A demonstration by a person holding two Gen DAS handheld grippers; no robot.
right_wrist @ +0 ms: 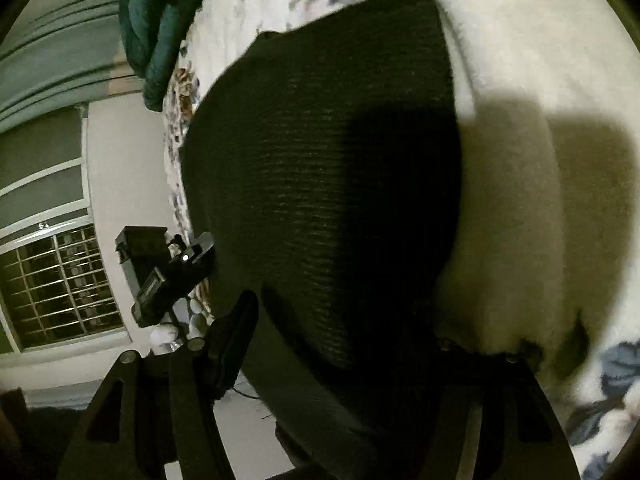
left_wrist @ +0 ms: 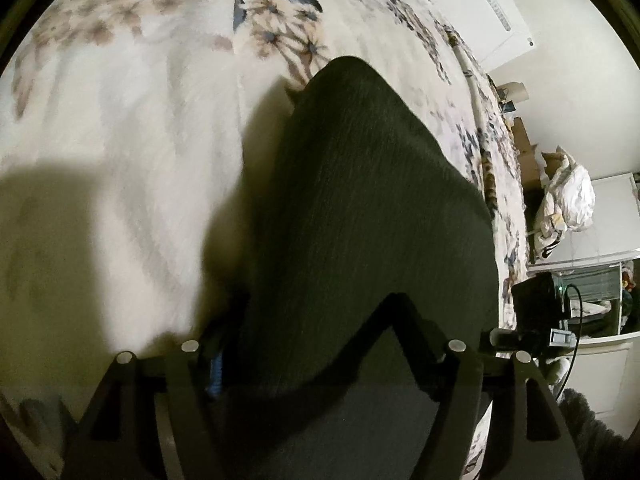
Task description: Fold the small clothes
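A dark ribbed garment (left_wrist: 360, 208) lies flat on the floral bedspread (left_wrist: 140, 128), close to the bed's right edge in the left wrist view. My left gripper (left_wrist: 316, 320) hangs over the garment's near end with its jaws wide apart. One finger (left_wrist: 404, 316) shows over the cloth and the other sits at the cloth's left edge. In the right wrist view the same garment (right_wrist: 320, 140) fills the middle, half in shadow. My right gripper (right_wrist: 344, 320) stands open over its near end, and I see no pad pressing on the cloth.
A dark green cloth (right_wrist: 156, 20) lies at the far end of the bed. The bed's edge runs beside the garment. Beyond it are boxes and a white bag (left_wrist: 568, 200) on the floor. A barred window (right_wrist: 60, 280) is in the wall.
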